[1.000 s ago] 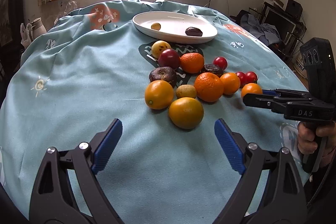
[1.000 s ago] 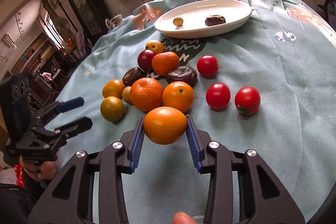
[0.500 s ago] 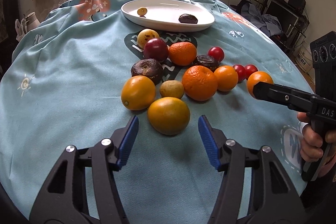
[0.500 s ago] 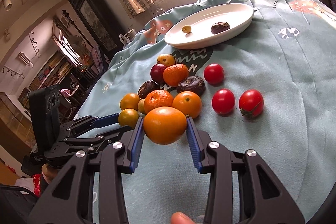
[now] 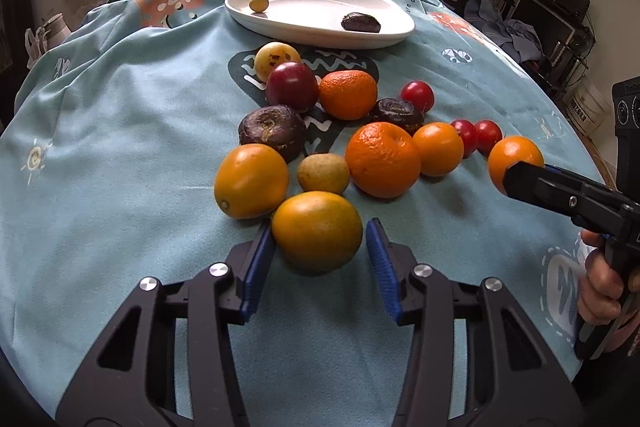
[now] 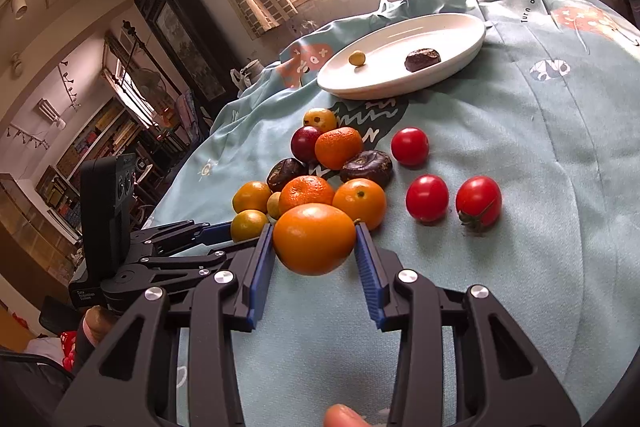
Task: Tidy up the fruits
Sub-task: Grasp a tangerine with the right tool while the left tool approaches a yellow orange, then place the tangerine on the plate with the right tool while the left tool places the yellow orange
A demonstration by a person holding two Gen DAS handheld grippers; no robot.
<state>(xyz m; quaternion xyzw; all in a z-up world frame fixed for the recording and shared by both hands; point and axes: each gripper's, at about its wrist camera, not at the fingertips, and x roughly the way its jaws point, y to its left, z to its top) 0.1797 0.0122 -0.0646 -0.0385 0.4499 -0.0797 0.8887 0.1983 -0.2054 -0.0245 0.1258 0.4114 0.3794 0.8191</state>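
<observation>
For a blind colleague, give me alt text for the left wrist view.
The left gripper is closing around a yellow-orange citrus fruit at the near edge of a fruit cluster on a teal tablecloth. At right, the right gripper holds an orange; a white plate sits behind.

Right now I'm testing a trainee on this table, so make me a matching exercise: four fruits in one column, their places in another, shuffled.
Fruits:
1. small yellow fruit
2. bright orange
3. yellow-orange citrus
4. stemmed tomato

Places:
A. on the cloth, between the left tool's closing jaws
B. on the white plate
C. clamped in the right tool
D. on the cloth beside another tomato

Pairs: 1-B, 2-C, 3-A, 4-D
</observation>
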